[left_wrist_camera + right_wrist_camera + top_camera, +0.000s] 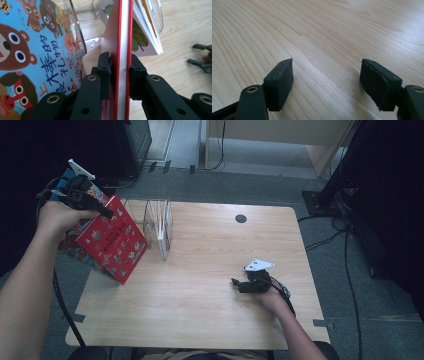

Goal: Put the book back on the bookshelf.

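Left gripper view: blue book [37,50] reads "上".

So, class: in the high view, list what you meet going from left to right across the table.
Left gripper gripping the red book → clear file rack holding a white book → black round hole in the table → right gripper.

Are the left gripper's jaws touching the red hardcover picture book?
Touching: in the left gripper view, both black pads of the left gripper press the red book's covers.
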Demonstrator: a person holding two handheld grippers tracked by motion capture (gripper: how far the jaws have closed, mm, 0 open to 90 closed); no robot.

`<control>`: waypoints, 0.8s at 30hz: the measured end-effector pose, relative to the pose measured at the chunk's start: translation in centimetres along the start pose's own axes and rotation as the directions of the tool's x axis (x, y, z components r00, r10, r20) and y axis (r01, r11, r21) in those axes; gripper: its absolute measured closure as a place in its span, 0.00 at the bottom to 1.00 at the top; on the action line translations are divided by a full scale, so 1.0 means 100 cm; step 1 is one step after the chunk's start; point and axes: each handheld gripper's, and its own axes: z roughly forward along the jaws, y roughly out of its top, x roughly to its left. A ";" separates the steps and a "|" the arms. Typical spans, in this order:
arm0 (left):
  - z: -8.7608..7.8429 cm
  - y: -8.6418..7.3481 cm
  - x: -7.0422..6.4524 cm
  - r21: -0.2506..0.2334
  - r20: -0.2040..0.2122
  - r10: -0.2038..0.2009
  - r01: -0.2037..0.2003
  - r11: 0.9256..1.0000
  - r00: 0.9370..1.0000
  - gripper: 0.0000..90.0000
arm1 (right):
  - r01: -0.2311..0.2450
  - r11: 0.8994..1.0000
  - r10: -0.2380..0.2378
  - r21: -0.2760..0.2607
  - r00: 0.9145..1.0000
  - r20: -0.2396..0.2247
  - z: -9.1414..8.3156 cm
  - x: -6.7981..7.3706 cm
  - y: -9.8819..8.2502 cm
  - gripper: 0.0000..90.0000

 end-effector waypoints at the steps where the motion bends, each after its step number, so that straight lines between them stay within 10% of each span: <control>1: 0.000 0.000 0.000 0.003 0.000 -0.002 0.002 1.000 1.000 0.84 | 0.000 1.000 0.000 0.000 1.000 0.000 0.000 0.000 0.000 0.30; 14: -0.002 0.010 0.016 0.011 -0.013 -0.079 0.079 0.997 0.997 0.89 | 0.001 1.000 -0.001 -0.001 1.000 -0.002 0.000 0.000 0.000 0.30; 24: -0.002 0.022 0.027 -0.092 0.007 -0.134 0.134 0.987 0.991 0.89 | 0.001 1.000 -0.001 -0.001 1.000 -0.003 0.000 0.000 0.000 0.31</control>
